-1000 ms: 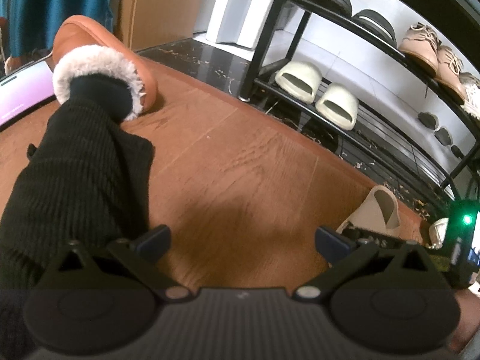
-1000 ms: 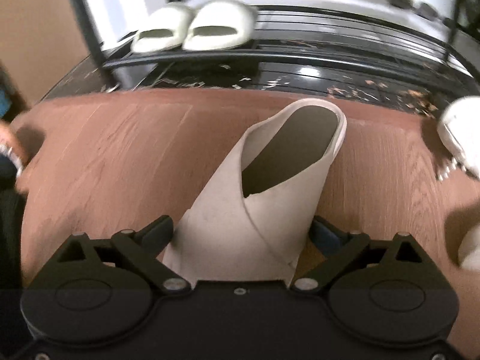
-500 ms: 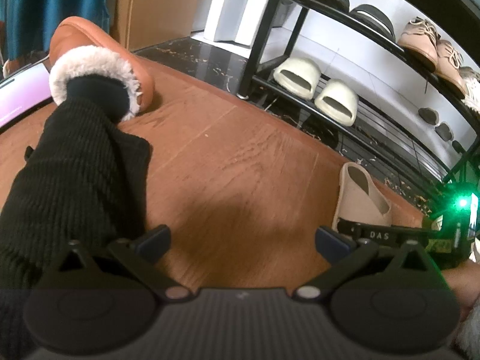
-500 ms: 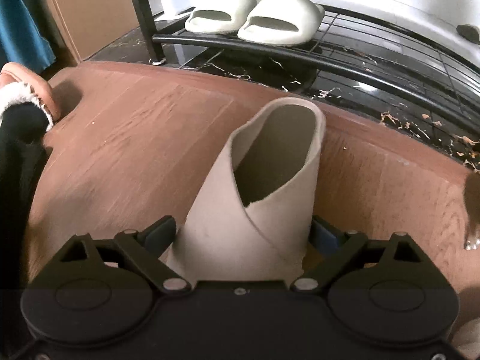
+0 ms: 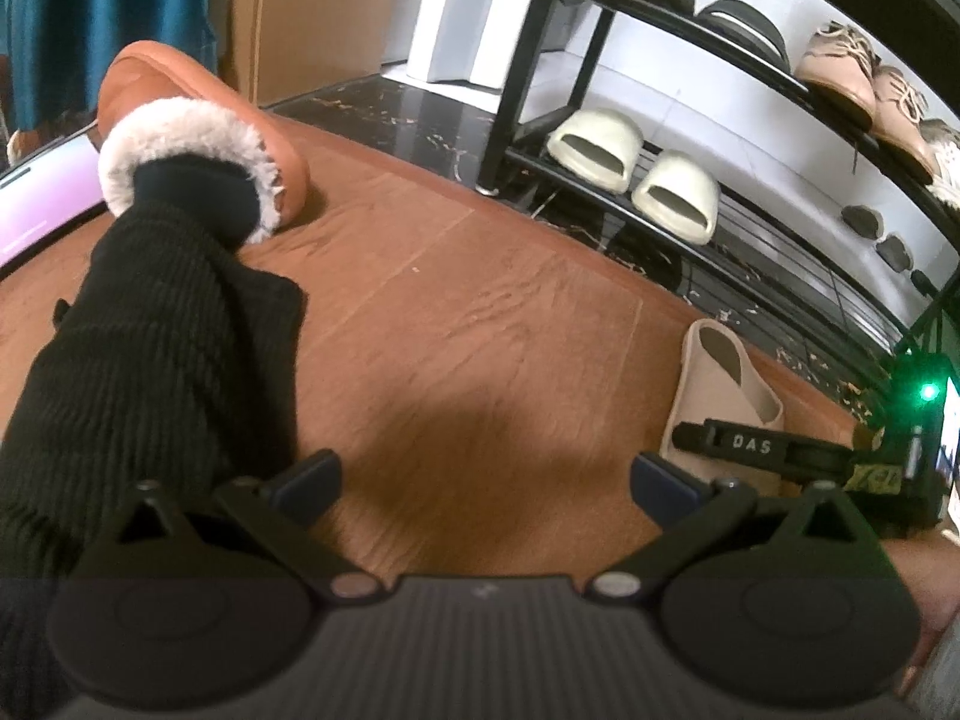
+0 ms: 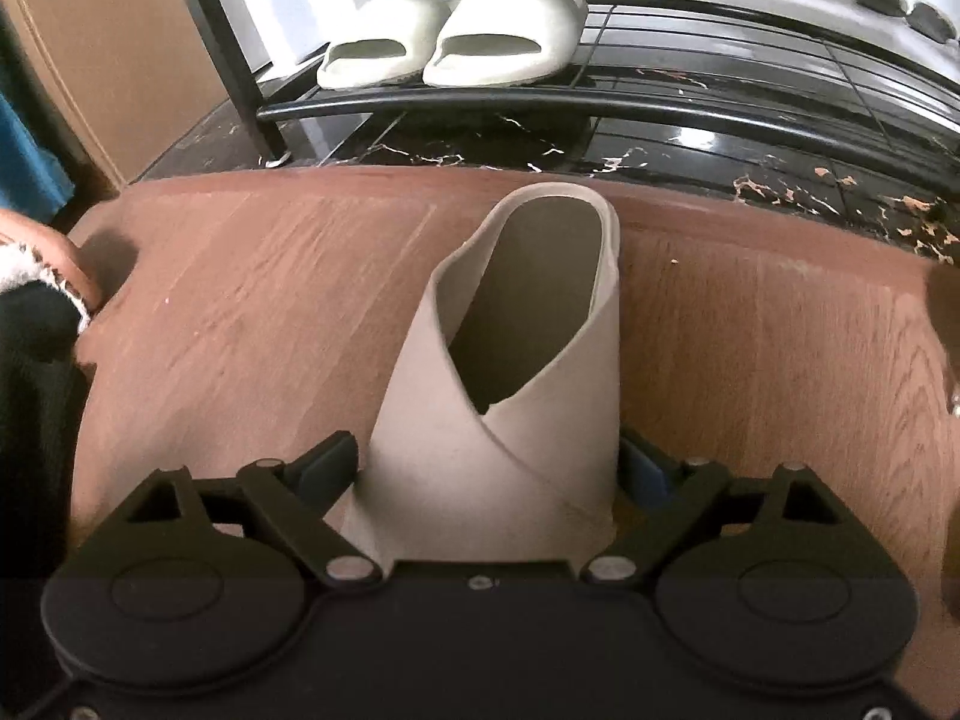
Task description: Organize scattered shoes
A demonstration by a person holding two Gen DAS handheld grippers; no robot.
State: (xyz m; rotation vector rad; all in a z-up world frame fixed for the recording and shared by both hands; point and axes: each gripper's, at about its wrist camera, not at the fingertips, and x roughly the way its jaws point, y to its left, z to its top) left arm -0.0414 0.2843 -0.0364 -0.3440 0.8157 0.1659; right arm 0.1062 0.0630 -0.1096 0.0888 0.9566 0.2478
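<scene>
A beige cross-strap slipper point(image 6: 510, 360) lies on the brown wood-look floor, toe towards the black shoe rack point(image 6: 600, 99). My right gripper point(image 6: 489, 468) straddles its heel end; the jaws are closing and both pads touch the slipper's sides. In the left wrist view the same slipper point(image 5: 720, 384) sits at the right, with a right gripper finger point(image 5: 744, 444) across its near end. My left gripper point(image 5: 486, 474) hovers open over bare floor with nothing between its fingers.
A cream pair of slides point(image 5: 630, 162) rests on the rack's bottom shelf point(image 5: 780, 276); dark and tan shoes fill the shelves above. At the left, a person's black-trousered leg point(image 5: 150, 348) ends in an orange fur-lined slipper point(image 5: 198, 102). A cardboard panel and blue curtain stand behind.
The beige slipper swung from leaning right to pointing straight at the rack, and the right fingers drew in against its sides. The left gripper stayed put.
</scene>
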